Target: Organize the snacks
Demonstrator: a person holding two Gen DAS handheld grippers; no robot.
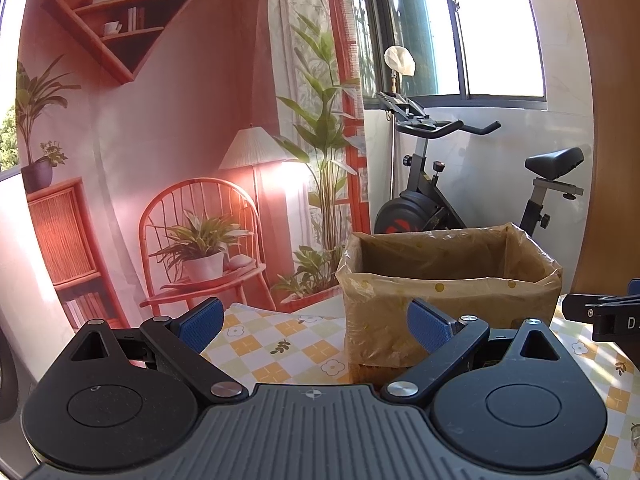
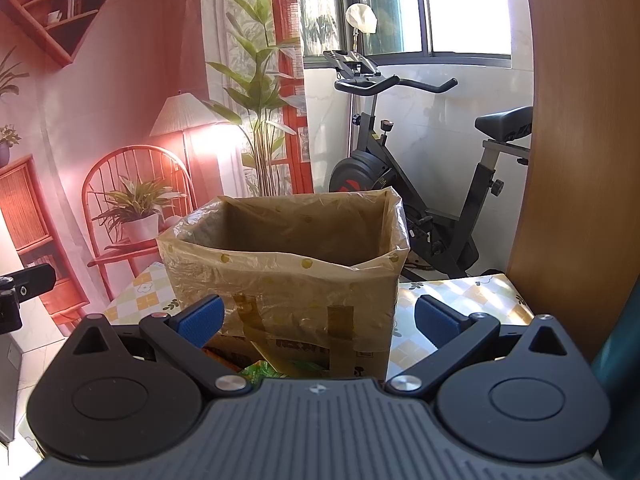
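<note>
The left tongs (image 1: 314,322) are held spread and empty over the checkered counter (image 1: 256,344). The plastic-lined box (image 2: 288,268) is seen standing on it, ahead of the right tongs (image 2: 318,320), likewise spread.

Left hand-held gripper (image 1: 316,322) and right hand-held gripper (image 2: 318,320) gape wide, empty.

Sunlit window (image 1: 496,28) above an exercise bike (image 1: 460,184); a printed backdrop (image 1: 180,128) (pink room scene) hangs left.
</note>
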